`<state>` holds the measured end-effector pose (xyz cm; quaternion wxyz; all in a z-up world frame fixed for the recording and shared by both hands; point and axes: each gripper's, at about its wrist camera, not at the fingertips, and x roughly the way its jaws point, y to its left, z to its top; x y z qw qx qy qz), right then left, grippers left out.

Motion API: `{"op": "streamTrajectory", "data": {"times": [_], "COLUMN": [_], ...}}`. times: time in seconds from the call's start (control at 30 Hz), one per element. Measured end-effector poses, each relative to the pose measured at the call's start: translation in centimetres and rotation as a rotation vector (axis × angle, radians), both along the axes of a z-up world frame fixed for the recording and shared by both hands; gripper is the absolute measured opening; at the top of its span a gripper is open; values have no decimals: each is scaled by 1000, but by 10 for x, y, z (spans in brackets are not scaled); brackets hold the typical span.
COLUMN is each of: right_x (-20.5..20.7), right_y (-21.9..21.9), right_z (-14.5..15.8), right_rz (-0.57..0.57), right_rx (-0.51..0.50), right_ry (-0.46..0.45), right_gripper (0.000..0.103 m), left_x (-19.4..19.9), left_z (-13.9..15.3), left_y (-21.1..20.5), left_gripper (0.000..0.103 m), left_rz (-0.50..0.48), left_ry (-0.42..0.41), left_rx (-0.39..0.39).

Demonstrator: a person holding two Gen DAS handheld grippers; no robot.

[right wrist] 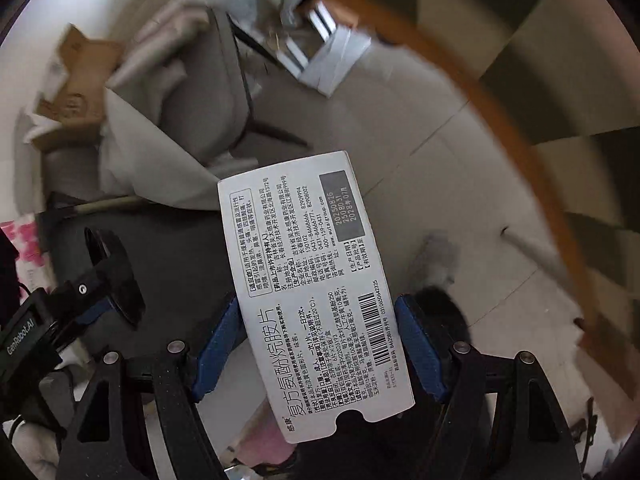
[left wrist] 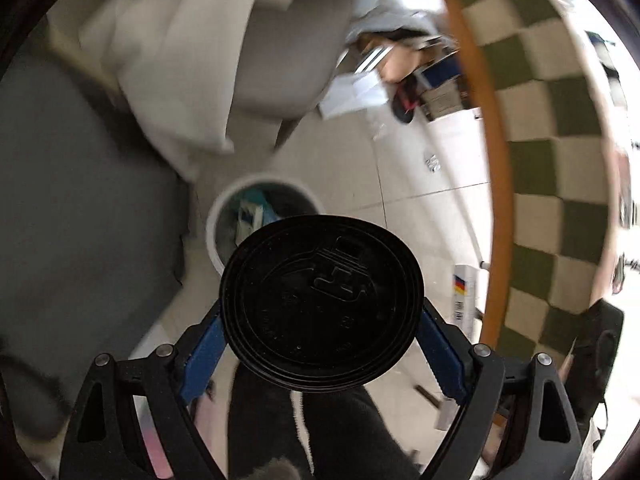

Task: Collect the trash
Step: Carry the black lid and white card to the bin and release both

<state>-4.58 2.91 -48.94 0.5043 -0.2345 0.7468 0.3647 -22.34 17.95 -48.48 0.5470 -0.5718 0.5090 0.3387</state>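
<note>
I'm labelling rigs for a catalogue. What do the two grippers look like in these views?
Both match: the left gripper and the right gripper have matte black linkage arms with triangular cut-outs and silver pivot bolts, ending in blue pads. In the right wrist view, a black body at the left edge carries white "GenRobot.AI" lettering.

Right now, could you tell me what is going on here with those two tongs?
A person is collecting trash with handheld tongs in each hand. The left tongs are clamped on a black disposable cup lid, held above a white waste bin that stands on the tiled floor and already has rubbish in it. The right tongs grip a white medicine box printed with text and a barcode. Both views are motion-blurred, and neither item has been dropped in the bin yet.
</note>
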Motion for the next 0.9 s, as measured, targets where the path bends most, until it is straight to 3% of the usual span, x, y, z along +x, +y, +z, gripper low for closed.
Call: {"op": "streamTrajectory", "data": {"times": [0.3, 0.4, 0.5, 0.63, 0.9], "right_x": [-23, -29, -32, -38, -51], "right_y": [24, 32, 32, 34, 42], "right_z": [-186, -239, -279, -292, -267], "right_rz": [2, 4, 8, 85, 266], "right_rx": [-84, -97, -107, -118, -129], "right_ry": [83, 133, 176, 88, -137], "right_gripper": [79, 81, 103, 103, 103], "left_x": [-27, -33, -40, -46, -41], "left_z": [-162, -192, -217, -223, -195], "left_y": [17, 17, 14, 7, -14], "left_gripper": [96, 96, 97, 97, 96], "left_rz": [81, 78, 85, 71, -41], "left_ry": [28, 71, 119, 228, 339], "left_rx": [-134, -133, -125, -46, 37]}}
